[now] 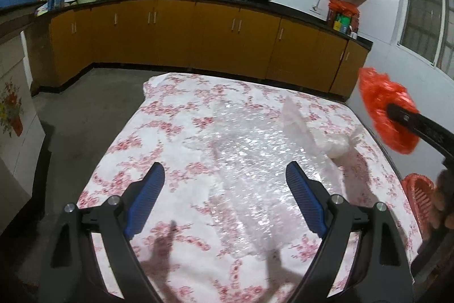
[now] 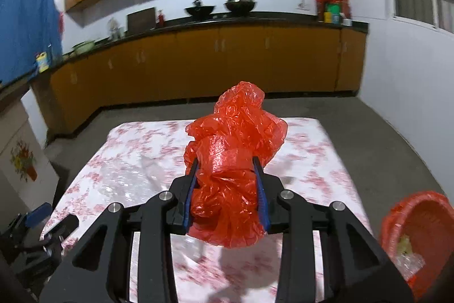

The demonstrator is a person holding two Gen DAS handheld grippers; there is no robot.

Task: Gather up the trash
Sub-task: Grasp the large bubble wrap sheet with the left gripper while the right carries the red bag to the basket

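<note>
While right tongs (image 2: 225, 161) clenched on red bag (image 2: 232, 161), left tongs (image 1: 225, 175) released above seemingly bubble wrap (image 1: 249, 144).

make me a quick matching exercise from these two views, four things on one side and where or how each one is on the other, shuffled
Things:
1. red plastic bag
2. bubble wrap
3. red basket
4. left gripper

States:
a. open, above the table
b. beside the table's right edge
c. clamped in the right gripper
d. lying flat on the floral tablecloth

Pairs: 1-c, 2-d, 3-b, 4-a
</note>
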